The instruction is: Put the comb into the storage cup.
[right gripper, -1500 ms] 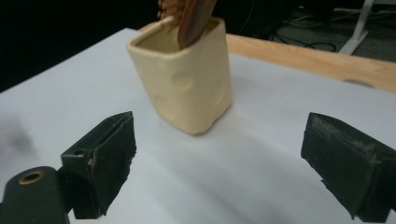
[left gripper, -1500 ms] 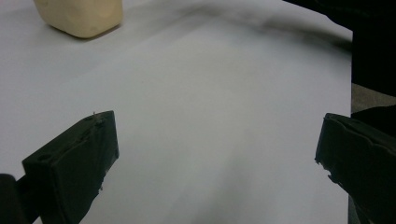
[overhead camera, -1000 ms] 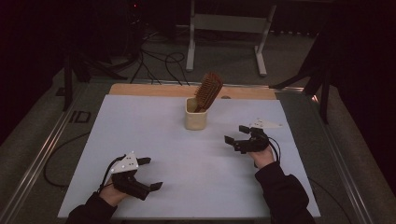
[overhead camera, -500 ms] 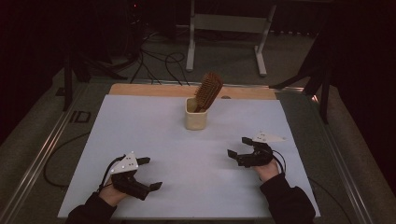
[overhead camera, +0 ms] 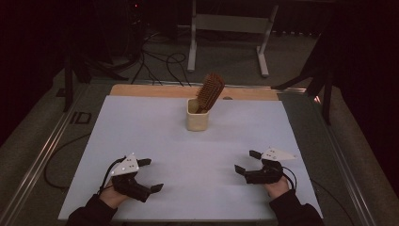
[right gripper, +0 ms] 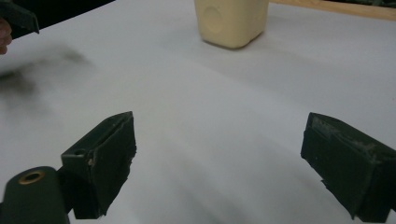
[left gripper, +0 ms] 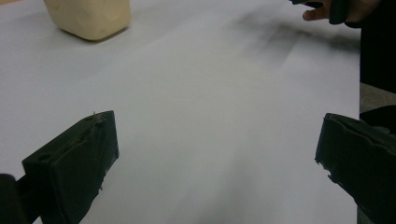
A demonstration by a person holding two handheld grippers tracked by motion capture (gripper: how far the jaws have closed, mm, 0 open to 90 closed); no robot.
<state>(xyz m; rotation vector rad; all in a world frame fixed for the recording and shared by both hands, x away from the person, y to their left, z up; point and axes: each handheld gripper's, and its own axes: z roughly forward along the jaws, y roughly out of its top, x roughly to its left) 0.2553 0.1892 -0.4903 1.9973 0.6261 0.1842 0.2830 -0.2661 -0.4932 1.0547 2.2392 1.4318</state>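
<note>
Smooth white sheet (overhead camera: 188, 141) covers table. Cream squarish cup (overhead camera: 197, 114) near far edge, bristled wooden hairbrush (overhead camera: 210, 91) leaning inside. Left gripper (overhead camera: 151, 175), right gripper (overhead camera: 247, 161) near front corners, blocky black jaws spread, empty.

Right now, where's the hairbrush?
High view: the hairbrush stands tilted in the cream cup, at the far middle of the white sheet, near the wooden strip.

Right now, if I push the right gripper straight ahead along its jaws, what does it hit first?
Only bare white sheet lies between the open jaws of the right gripper. Straight on, it would probably meet the cream cup, though that sits slightly off the midline, so it might pass alongside.
</note>
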